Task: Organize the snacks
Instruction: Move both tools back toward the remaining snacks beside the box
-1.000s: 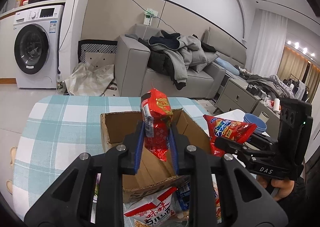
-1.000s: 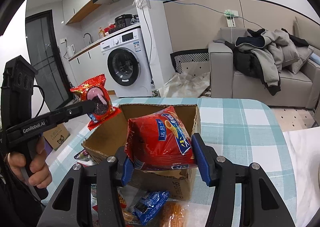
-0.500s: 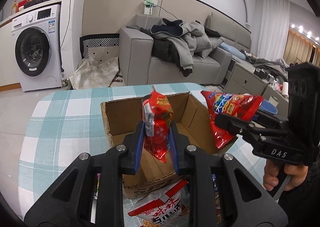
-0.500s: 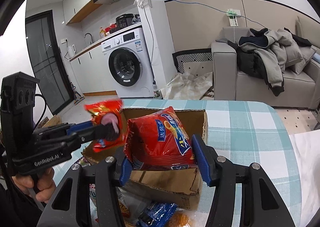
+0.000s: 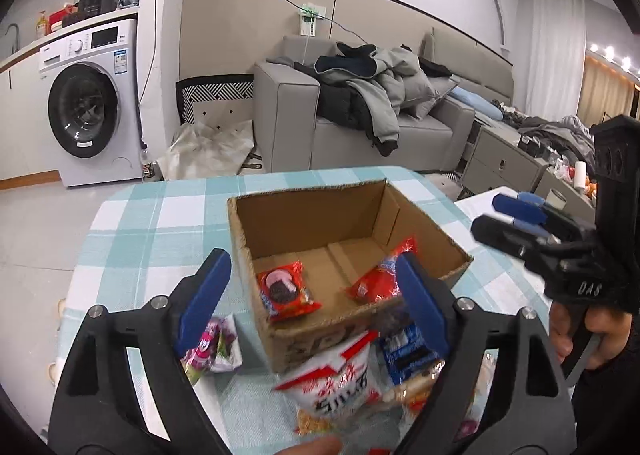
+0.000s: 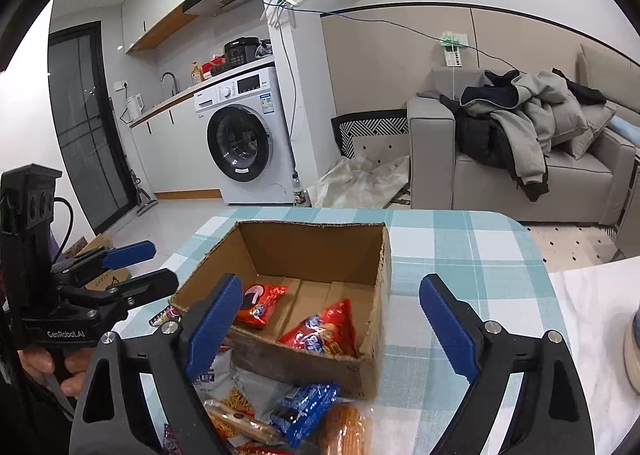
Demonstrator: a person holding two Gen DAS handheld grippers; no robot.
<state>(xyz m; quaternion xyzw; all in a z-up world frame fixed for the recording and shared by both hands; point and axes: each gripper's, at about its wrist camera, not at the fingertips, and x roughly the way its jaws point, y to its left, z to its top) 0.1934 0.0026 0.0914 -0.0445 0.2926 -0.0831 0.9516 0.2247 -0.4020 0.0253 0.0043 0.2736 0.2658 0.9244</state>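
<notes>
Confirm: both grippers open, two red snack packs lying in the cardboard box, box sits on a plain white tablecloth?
Wrong on the cloth. The cardboard box sits on a teal-and-white checked tablecloth, as the right wrist view shows. The rest holds: left gripper and right gripper are open, cookie pack and chip bag lie inside.

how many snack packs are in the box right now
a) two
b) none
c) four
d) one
a) two: a cookie pack and a red chip bag lie on the floor of the box, apart from each other.
</notes>
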